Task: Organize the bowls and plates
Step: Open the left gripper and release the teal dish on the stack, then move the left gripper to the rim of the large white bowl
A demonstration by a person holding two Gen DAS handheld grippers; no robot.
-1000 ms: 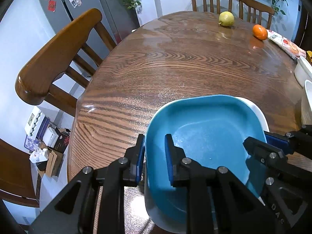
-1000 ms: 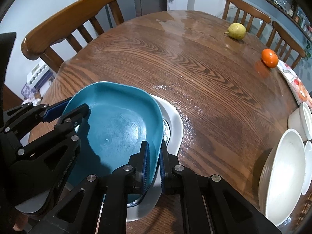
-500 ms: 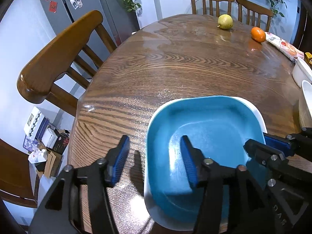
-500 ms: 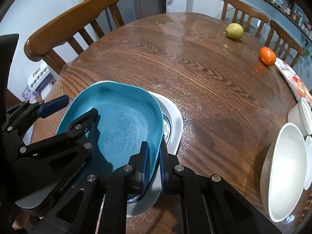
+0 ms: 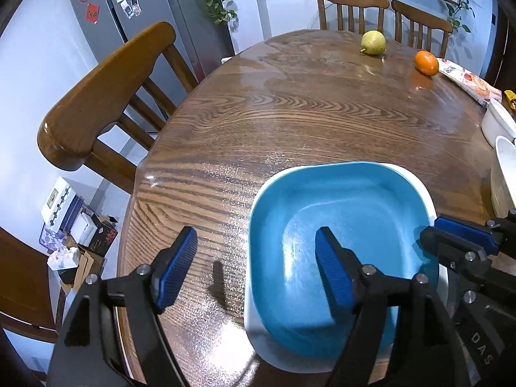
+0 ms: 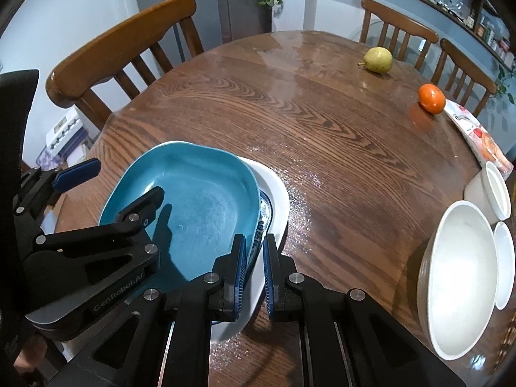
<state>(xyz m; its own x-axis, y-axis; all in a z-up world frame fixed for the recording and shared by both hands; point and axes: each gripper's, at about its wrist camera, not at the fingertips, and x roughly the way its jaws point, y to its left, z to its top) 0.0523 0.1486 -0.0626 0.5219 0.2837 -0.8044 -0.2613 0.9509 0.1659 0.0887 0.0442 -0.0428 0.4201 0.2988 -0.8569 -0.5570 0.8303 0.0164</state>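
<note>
Two pairs of tongs at one stack, nearest things first. Left tongs spread wide, jaws just opened off the blue dish; left-hand rim of the dish between the pads, touched by neither, outer pad over bare table, inner pad over the dish's well. Right tongs pressed together on the near right-hand rim of the same dish (possibly nipping the edge of the blue-patterned plate under it as well; too cramped to tell). Both tongs pitched steeply down, side by side, right tongs just to the right of the left.

Blue dish directly ahead of both, seated on the patterned plate and a white plate, shifted a little leftward so that both lower rims peep out on the right. Long axis seemingly running away from the left tongs, though hard to judge through the fisheye. Probably set down and being let go, only the right grip left to release.

Off to the right of the right tongs, well apart from the stack: a large white bowl, a small white dish touching its far side, a white cup just beyond. Likely next for sorting, and nearer the right hand.

Far ahead: an orange, a pear, a printed packet, wooden chairs round the edge.
</note>
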